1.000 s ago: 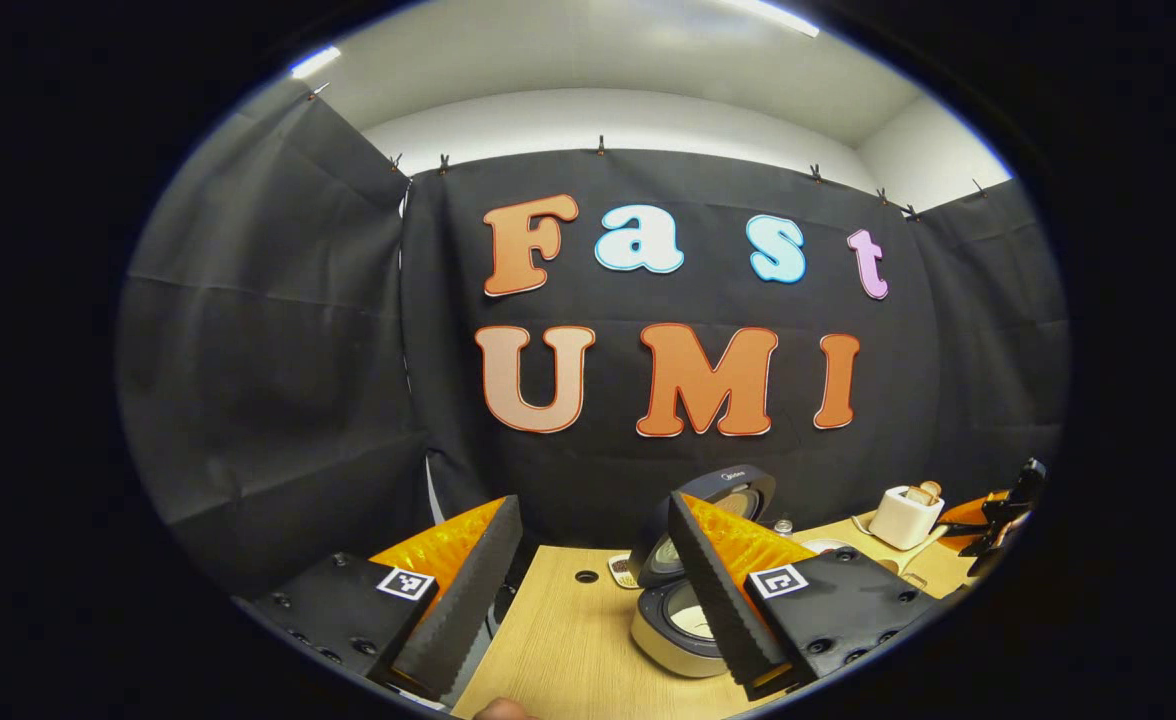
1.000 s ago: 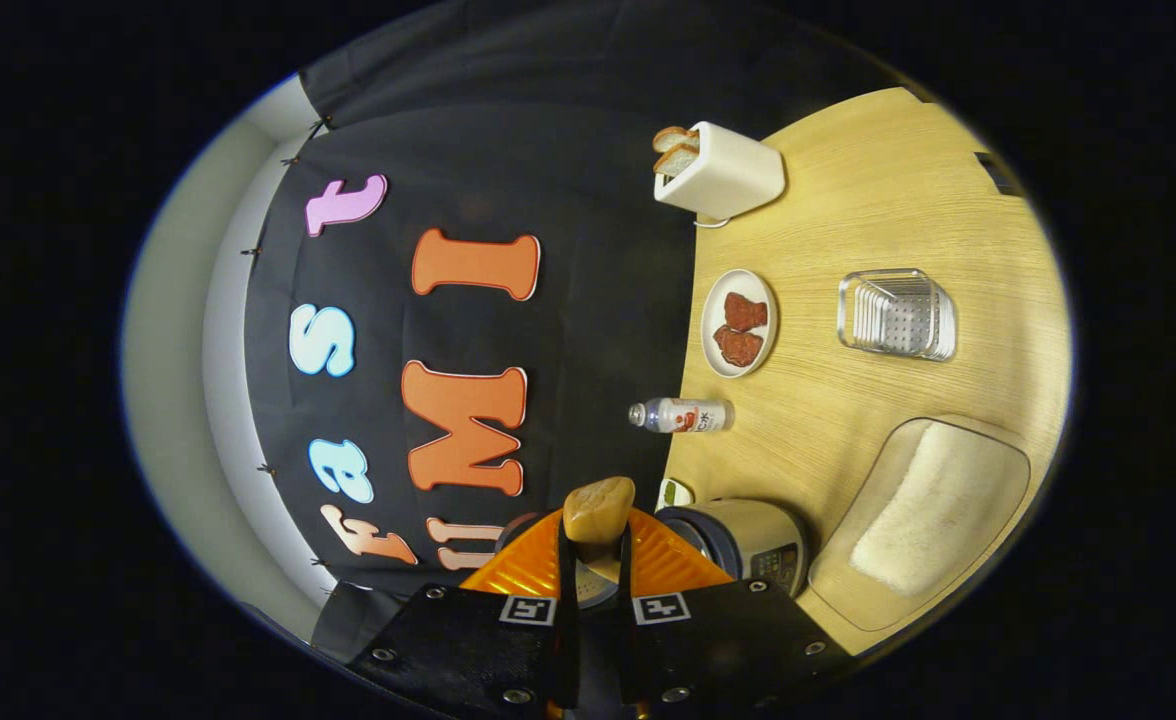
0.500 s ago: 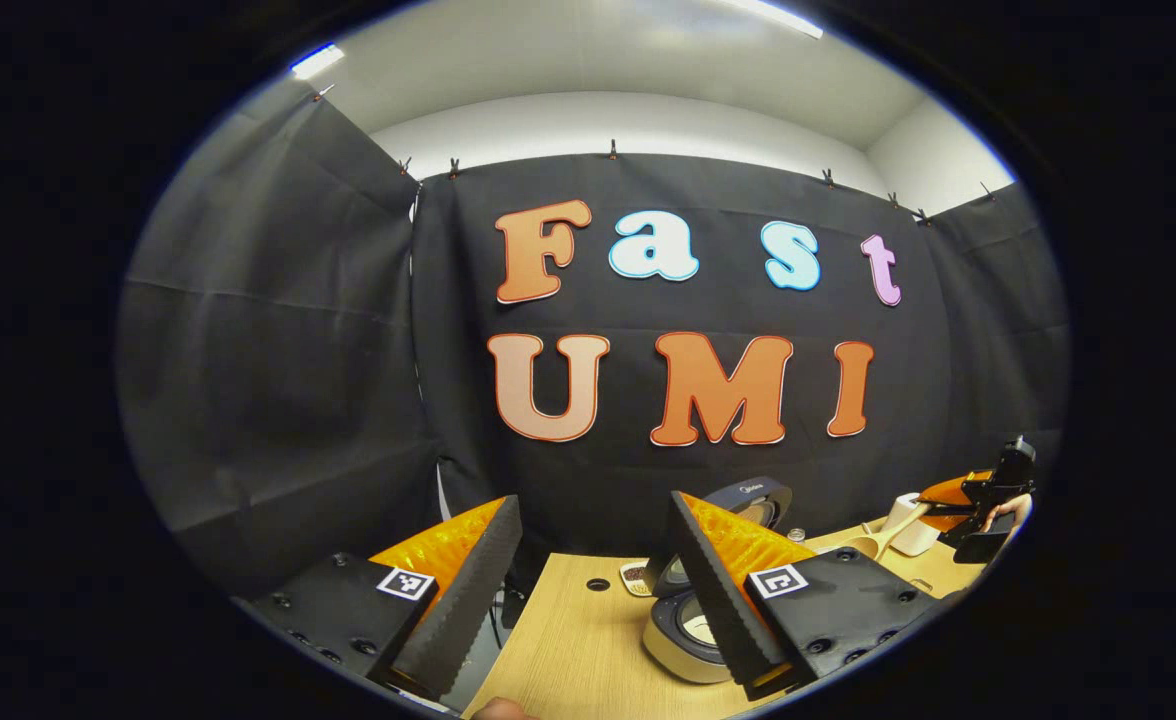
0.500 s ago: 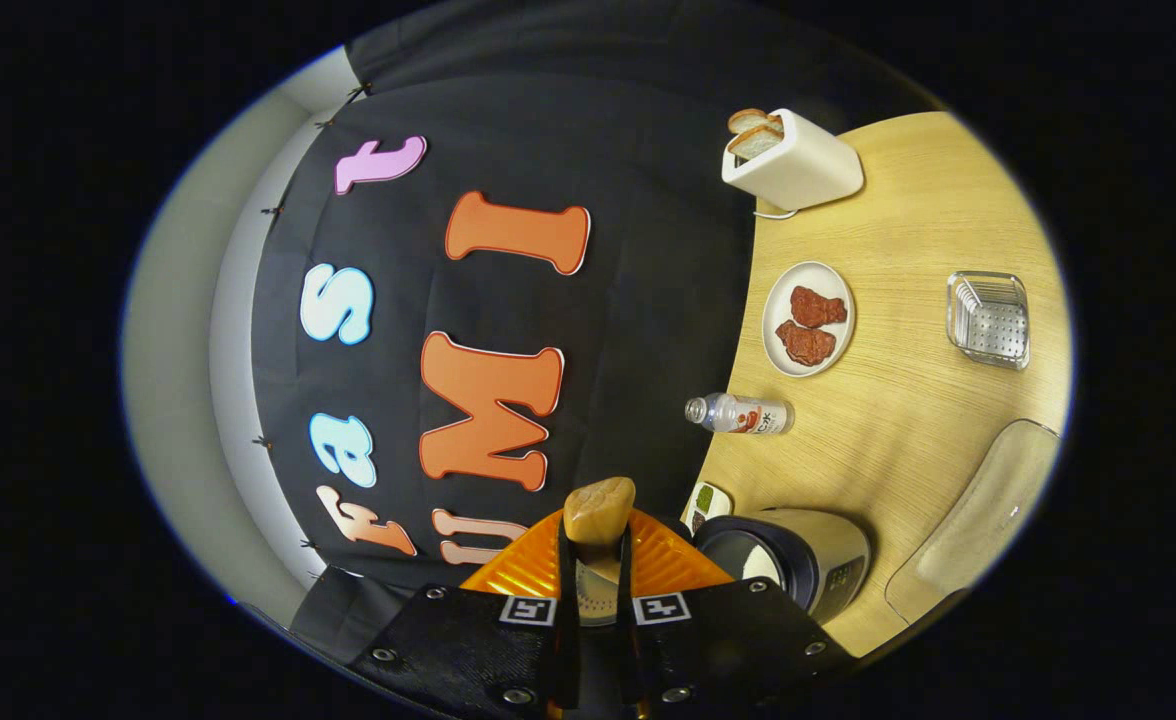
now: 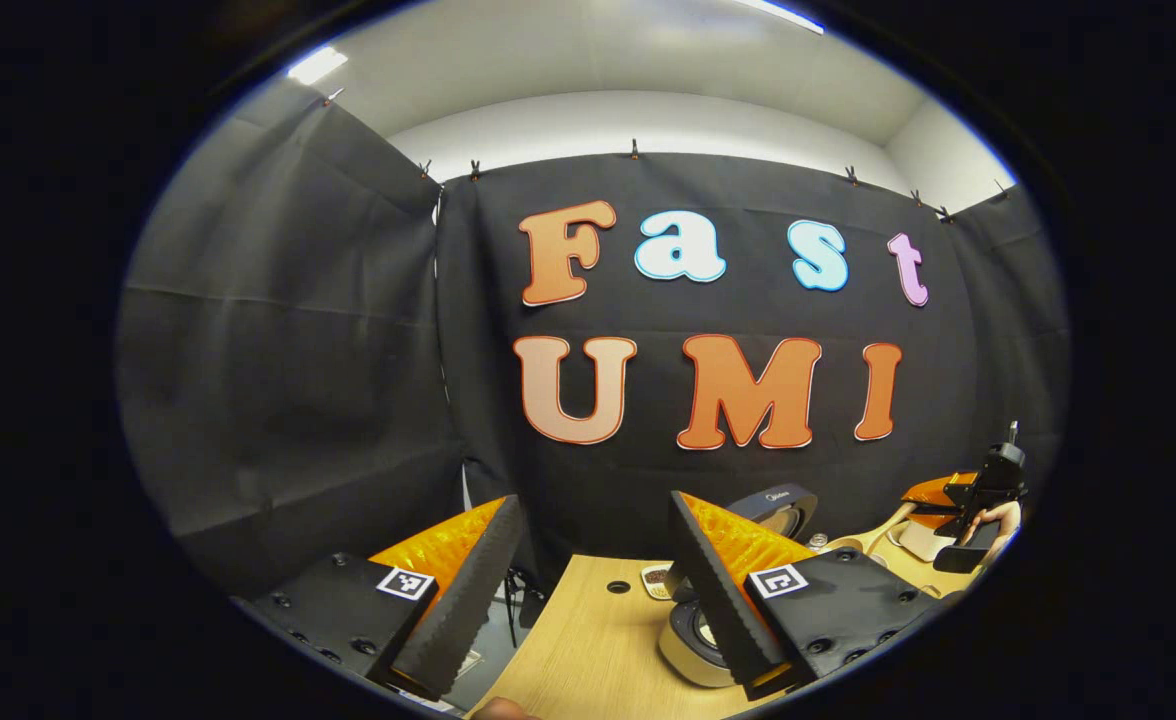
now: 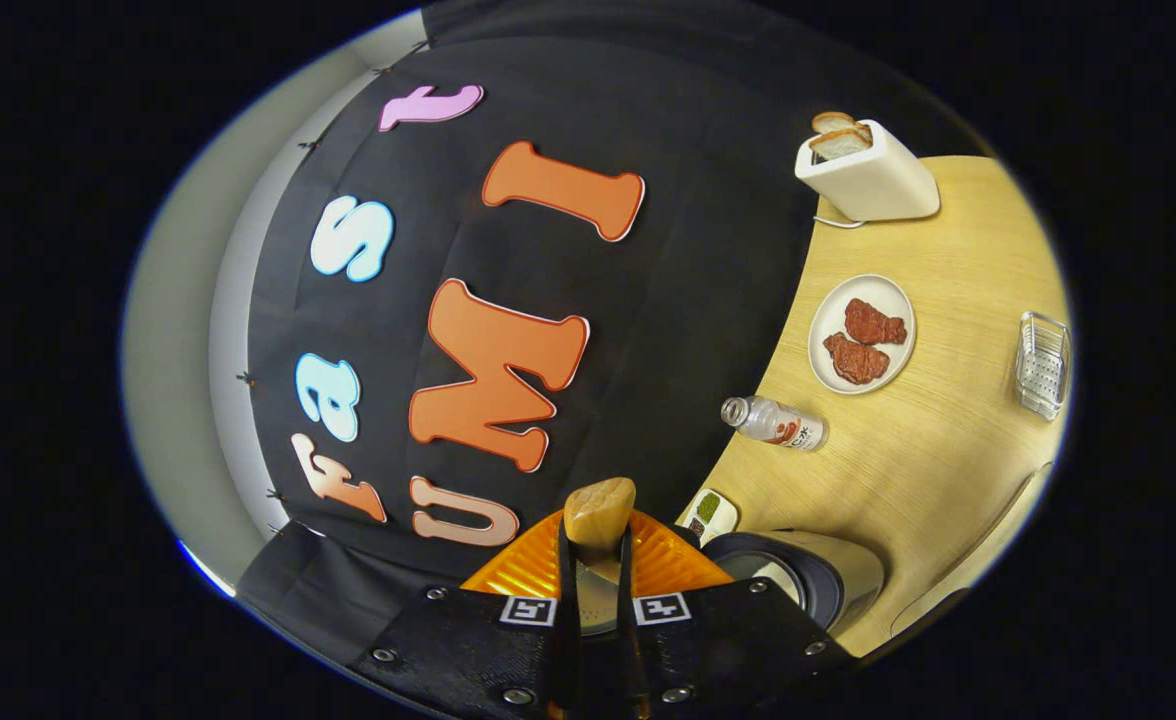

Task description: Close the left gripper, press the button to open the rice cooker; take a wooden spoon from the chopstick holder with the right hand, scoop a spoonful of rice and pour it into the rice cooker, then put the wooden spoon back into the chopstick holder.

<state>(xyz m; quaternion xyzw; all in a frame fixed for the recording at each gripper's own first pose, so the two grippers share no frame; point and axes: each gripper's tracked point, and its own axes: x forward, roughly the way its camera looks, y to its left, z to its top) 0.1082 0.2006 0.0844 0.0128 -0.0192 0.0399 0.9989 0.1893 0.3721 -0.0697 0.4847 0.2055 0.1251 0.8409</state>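
The rice cooker (image 5: 693,645) stands on the wooden table (image 5: 588,640) with its lid (image 5: 778,505) raised, partly hidden behind one finger of my left gripper (image 5: 592,500), which is open and holds nothing. At the far right of the left gripper view, a hand carries my right gripper (image 5: 953,495), with the wooden spoon (image 5: 873,535) reaching towards the cooker. In the right gripper view, which is rolled far onto its side, my right gripper (image 6: 596,540) is shut on the wooden spoon (image 6: 598,508). The open cooker (image 6: 813,585) lies just beyond it. Whether the spoon carries rice is hidden.
The right gripper view also has a white toaster (image 6: 868,178) with bread, a plate (image 6: 828,310) of meat pieces, a small bottle (image 6: 776,423), a little dish (image 6: 706,510) by the cooker and a clear perforated basket (image 6: 1041,362) at the table's edge.
The right gripper has risen and rolled further sideways with the spoon; the rice tray has slid out of its view. The left gripper has swung left, still open.
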